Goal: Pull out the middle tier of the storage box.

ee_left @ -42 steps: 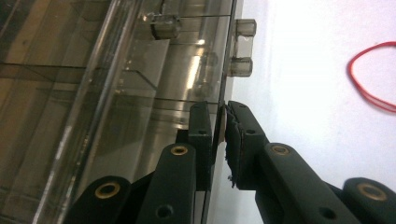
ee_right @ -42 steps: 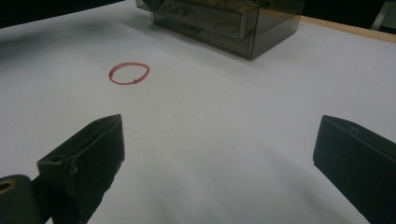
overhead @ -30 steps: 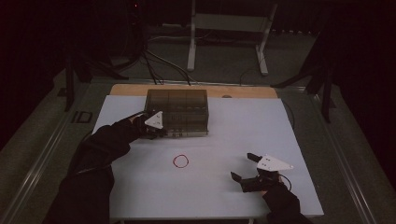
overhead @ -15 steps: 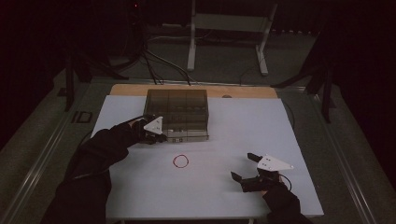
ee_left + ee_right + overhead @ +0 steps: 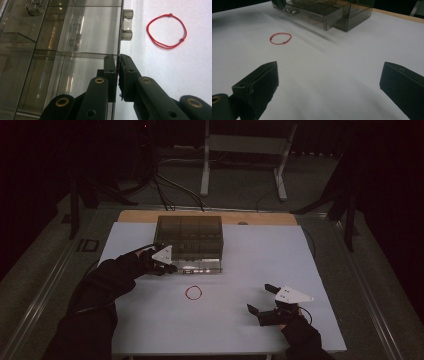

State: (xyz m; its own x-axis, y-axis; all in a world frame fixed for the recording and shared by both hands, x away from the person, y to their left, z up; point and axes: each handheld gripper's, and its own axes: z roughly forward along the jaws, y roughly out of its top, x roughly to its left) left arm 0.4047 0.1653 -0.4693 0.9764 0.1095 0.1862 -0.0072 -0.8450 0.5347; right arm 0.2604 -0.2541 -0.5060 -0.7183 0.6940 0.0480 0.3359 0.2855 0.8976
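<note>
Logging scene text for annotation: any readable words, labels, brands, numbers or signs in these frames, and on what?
None readable.
Smoky clear drawer box: no label or print.
Red string loop: plain.
Left gripper, pinching the drawer's front wall, and right gripper: no markings to read.
White table cover: blank.

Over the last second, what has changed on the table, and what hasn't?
The left gripper, clamped on the front wall of the smoky clear drawer, has drawn it slightly out of the organizer box, toward the person. Its grip has not changed. The red string loop lies where it was on the white table, and the right gripper rests open in the same spot.
</note>
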